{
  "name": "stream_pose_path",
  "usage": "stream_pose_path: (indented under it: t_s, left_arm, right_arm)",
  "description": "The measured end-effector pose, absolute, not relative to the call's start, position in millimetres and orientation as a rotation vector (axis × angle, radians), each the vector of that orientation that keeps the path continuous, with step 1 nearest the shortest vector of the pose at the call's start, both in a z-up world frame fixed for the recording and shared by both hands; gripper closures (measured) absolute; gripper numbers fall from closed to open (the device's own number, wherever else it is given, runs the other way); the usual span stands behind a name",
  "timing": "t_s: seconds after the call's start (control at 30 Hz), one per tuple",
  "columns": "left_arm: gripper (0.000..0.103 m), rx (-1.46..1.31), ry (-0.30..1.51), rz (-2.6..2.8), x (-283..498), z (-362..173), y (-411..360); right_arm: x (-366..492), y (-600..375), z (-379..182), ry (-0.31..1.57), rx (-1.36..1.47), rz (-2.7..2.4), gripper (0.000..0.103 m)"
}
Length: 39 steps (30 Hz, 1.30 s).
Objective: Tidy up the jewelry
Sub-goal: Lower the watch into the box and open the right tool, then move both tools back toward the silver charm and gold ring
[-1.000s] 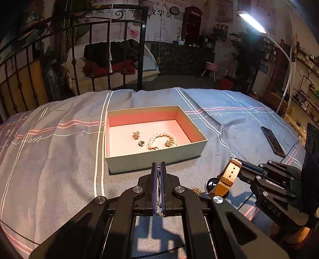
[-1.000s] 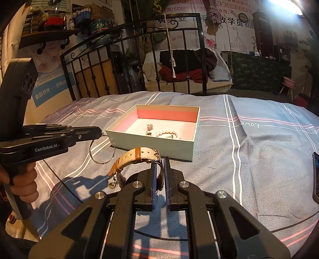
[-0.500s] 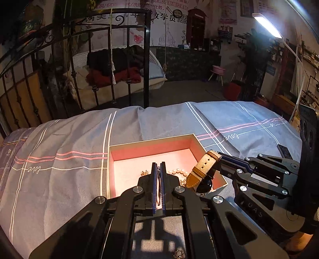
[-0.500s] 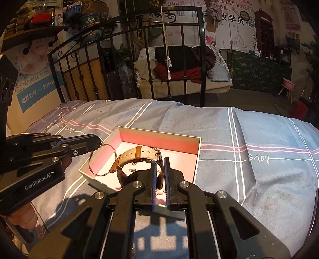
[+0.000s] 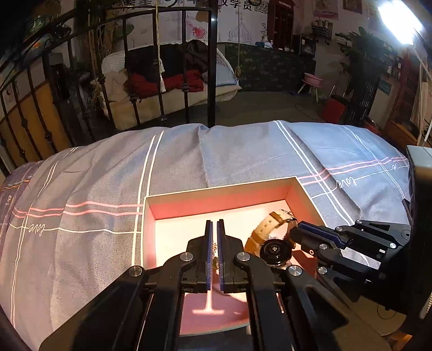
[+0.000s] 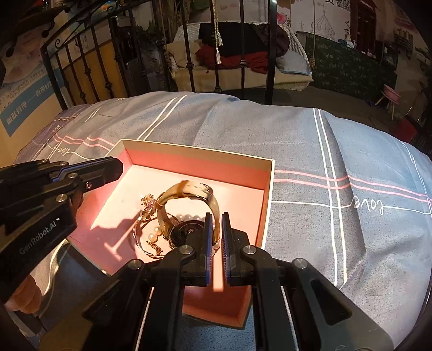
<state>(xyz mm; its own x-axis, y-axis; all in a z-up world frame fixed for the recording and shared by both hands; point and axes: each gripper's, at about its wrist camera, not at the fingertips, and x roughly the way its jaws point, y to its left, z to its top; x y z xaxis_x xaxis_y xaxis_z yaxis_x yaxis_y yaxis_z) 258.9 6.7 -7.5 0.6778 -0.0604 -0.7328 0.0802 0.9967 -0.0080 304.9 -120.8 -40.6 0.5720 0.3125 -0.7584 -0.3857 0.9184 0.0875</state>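
Note:
A pale green box with a pink lining (image 5: 216, 193) (image 6: 205, 156) lies on the bed. Both grippers hang over it. My right gripper (image 6: 215, 218) (image 5: 294, 229) has a narrow gap between its jaws; the tan-strapped watch (image 6: 189, 210) (image 5: 272, 240) is blurred, in the box just ahead of its tips. My left gripper (image 5: 213, 225) (image 6: 118, 166) is nearly shut with a thin gold piece (image 5: 215, 260) between its pads. A thin bangle (image 6: 143, 237), a pearl bracelet (image 6: 189, 217) and a gold flower piece (image 6: 148, 201) lie in the box.
The bed has a grey-blue striped cover (image 5: 243, 151) (image 6: 337, 162). A black iron bedframe (image 5: 212, 67) (image 6: 243, 48) stands at the far end. A lit lamp (image 5: 399, 19) is at the upper right.
Both grippers moved forward over the box. The right jaws parted slightly and the watch has come down into the box. The bangle left the left gripper and now lies in the box.

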Motion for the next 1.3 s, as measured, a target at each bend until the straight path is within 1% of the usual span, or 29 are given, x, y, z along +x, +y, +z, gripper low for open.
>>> stream_pose_path:
  t_s: [0.53, 1.03, 1.1, 1.13, 1.17, 1.2, 1.23, 1.27, 1.3]
  left_arm:
    - [0.1, 0.026, 0.916, -0.039, 274.7, -41.5, 13.3]
    - [0.1, 0.016, 0.934, -0.024, 275.2, -43.0, 16.0]
    - [0.095, 0.013, 0.934, -0.033, 273.4, -40.2, 16.3]
    - [0.081, 0.015, 0.929, -0.026, 271.4, -38.0, 17.2]
    - [0.062, 0.013, 0.918, -0.016, 269.1, -35.0, 18.5]
    - [0.059, 0.006, 0.902, -0.003, 265.9, -31.4, 20.5]
    - [0.052, -0.007, 0.893, -0.006, 262.9, -28.0, 22.7]
    - [0.045, -0.024, 0.894, -0.014, 260.4, -24.6, 25.6]
    - [0.044, -0.038, 0.891, -0.018, 256.6, -21.2, 27.6]
  right_arm:
    - [316.3, -103.0, -55.7, 0.904, -0.174, 0.403, 0.095]
    - [308.2, -101.5, -49.6, 0.871, -0.172, 0.428, 0.095]
    - [305.2, -100.9, -47.9, 0.874, -0.177, 0.435, 0.094]
    - [302.7, -101.3, -46.4, 0.872, -0.173, 0.442, 0.089]
    - [300.1, -102.2, -44.4, 0.87, -0.167, 0.444, 0.071]
    - [296.4, -103.9, -41.6, 0.858, -0.169, 0.427, 0.065]
    - [291.4, -106.4, -38.0, 0.838, -0.167, 0.421, 0.043]
    - [285.4, -109.0, -33.7, 0.815, -0.161, 0.42, 0.032]
    - [279.4, -111.3, -29.7, 0.799, -0.159, 0.415, 0.032]
